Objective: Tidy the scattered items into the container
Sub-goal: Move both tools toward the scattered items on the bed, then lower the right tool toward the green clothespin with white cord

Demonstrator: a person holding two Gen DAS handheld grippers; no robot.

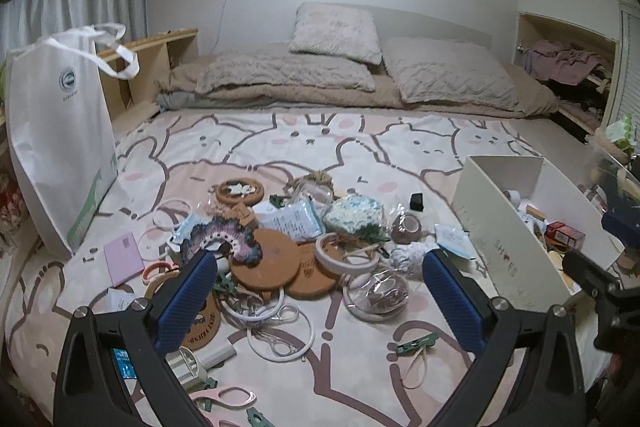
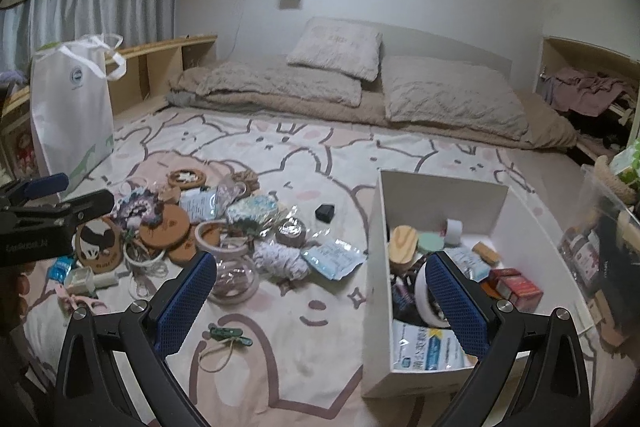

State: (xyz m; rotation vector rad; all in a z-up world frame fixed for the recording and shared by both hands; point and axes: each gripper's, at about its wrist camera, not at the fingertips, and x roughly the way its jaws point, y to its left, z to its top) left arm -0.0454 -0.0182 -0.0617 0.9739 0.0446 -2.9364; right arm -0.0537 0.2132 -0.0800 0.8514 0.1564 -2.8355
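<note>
Left gripper (image 1: 320,299): jaws spread, empty, over the pile of scattered items (image 1: 288,239). Right gripper (image 2: 320,291): spread, empty, its right finger above the white container (image 2: 376,287); pile sits to its left. Cork coasters (image 1: 262,259): light, stiff; pinch at edge. Clear glass jar (image 1: 376,293): slippery, fragile; grip at rim. Items under the pile are hidden; jar contents unclear.

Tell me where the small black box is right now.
The black box lies alone on the bedspread, between the clutter pile on its left and the white bin on its right; in the left wrist view it sits just behind the pile.
</note>
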